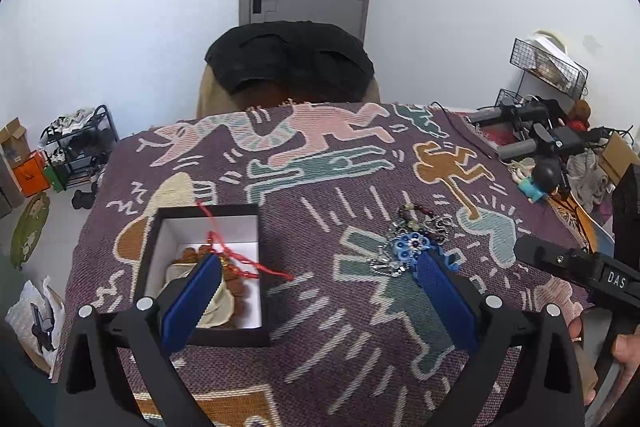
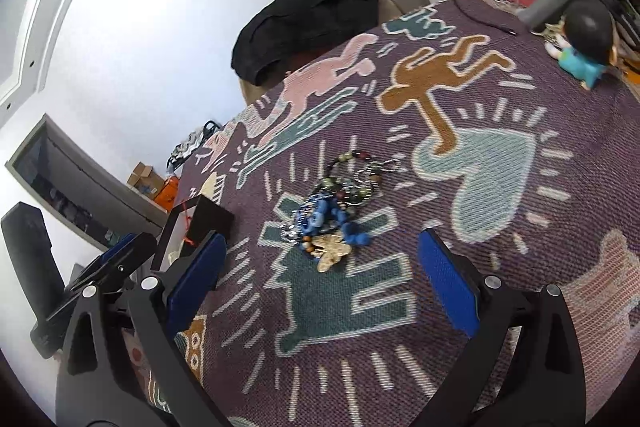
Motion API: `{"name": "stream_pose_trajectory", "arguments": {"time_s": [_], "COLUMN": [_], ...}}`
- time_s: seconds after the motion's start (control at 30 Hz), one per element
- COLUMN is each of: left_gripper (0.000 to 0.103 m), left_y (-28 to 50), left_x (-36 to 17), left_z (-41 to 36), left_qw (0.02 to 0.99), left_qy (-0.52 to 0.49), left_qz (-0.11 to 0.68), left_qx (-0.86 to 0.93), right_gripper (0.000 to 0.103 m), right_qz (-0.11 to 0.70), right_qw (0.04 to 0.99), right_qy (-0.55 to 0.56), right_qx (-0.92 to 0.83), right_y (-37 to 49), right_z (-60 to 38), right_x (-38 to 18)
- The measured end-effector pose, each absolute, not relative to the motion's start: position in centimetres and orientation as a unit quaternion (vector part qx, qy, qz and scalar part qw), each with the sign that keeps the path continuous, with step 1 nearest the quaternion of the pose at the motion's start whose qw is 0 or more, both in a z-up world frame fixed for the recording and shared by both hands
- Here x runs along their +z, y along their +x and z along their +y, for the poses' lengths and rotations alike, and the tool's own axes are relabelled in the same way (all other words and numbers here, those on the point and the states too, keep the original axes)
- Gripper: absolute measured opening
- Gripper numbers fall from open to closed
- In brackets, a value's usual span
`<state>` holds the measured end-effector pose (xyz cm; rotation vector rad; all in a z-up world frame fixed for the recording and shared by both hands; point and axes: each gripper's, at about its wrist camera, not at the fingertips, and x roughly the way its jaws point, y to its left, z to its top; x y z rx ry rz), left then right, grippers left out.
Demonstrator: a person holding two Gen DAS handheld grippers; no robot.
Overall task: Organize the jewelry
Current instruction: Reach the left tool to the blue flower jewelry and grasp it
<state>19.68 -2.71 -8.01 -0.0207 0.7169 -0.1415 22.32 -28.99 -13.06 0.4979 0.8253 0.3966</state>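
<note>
A black box with a white lining (image 1: 168, 251) sits on the patterned cloth at the left and holds brown beads on a red cord (image 1: 236, 267) and a cream pouch. A pile of jewelry (image 1: 416, 243) with blue beads, chains and dark beads lies to its right. My left gripper (image 1: 320, 263) is open and empty, one finger over the box, the other by the pile. In the right wrist view the pile (image 2: 340, 211) includes a gold charm (image 2: 332, 251). My right gripper (image 2: 320, 247) is open and empty just short of the pile. The box (image 2: 208, 219) shows at the left.
The purple woven cloth (image 1: 320, 327) covers the table. A chair with a black garment (image 1: 288, 59) stands behind it. A doll (image 2: 584, 39), grey handles and clutter crowd the far right corner. A shoe rack and boxes stand on the floor at left.
</note>
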Motion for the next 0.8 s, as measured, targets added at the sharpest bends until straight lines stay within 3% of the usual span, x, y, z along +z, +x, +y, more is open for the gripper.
{"name": "stream_pose_trajectory", "arguments": {"time_s": [0.1, 0.23, 0.3, 0.4, 0.57, 0.8], "left_gripper": [0.092, 0.076, 0.071, 0.061, 0.041, 0.037], "left_y": [20.2, 21.3, 22.0, 22.9, 24.6, 26.9], "left_x": [-8.2, -8.8, -9.4, -10.2, -11.8, -13.6], "left_z": [-3.6, -4.9, -5.7, -6.6, -8.4, -10.3], "left_qw": [0.932, 0.924, 0.918, 0.912, 0.896, 0.882], "left_qy": [-0.007, -0.010, -0.013, -0.016, -0.021, -0.015], "left_qz": [0.353, 0.370, 0.381, 0.394, 0.420, 0.445], "left_qx": [-0.078, -0.095, -0.105, -0.115, -0.141, -0.156], "right_gripper": [0.096, 0.093, 0.081, 0.074, 0.073, 0.073], "right_qz": [0.397, 0.393, 0.394, 0.397, 0.400, 0.398], "right_qw": [0.863, 0.863, 0.863, 0.861, 0.857, 0.855], "right_qy": [0.253, 0.264, 0.268, 0.273, 0.283, 0.293], "right_qx": [0.183, 0.174, 0.170, 0.165, 0.159, 0.158], "right_y": [22.4, 22.5, 22.5, 22.7, 22.7, 23.0], "right_z": [-30.1, -31.3, -31.7, -32.3, -33.4, -34.4], "right_x": [-13.5, -13.7, -13.8, -14.1, -14.8, -15.1]}}
